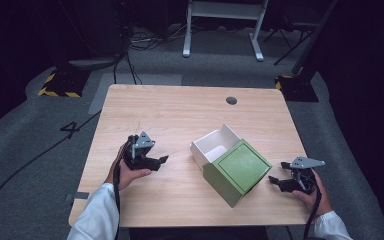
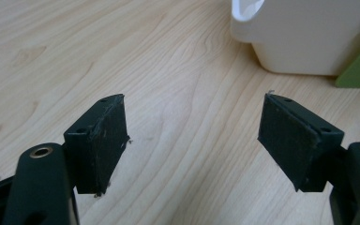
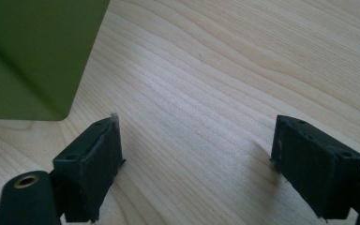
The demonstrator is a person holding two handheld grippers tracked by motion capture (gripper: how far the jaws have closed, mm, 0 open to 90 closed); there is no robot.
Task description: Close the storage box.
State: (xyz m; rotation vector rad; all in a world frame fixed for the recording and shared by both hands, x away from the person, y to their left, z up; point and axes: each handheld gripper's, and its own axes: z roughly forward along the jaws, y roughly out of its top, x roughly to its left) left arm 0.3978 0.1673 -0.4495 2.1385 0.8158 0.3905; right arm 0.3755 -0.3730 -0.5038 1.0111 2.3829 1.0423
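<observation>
While both hands rest on the table (image 1: pixel 180 115), I see the left gripper (image 1: pixel 156 162) left of the green box (image 1: pixel 237 171), jaws wide and empty; right gripper (image 1: pixel 279 183) right of it, same. White drawer (image 1: pixel 214 146) protrudes beyond.

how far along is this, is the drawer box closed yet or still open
Not closed: the white drawer sticks partway out of the green sleeve. Nothing is in hand: the left gripper and right gripper are both open, resting on the table either side of the box, touching nothing. Any pushing or pulling is still to come.
</observation>
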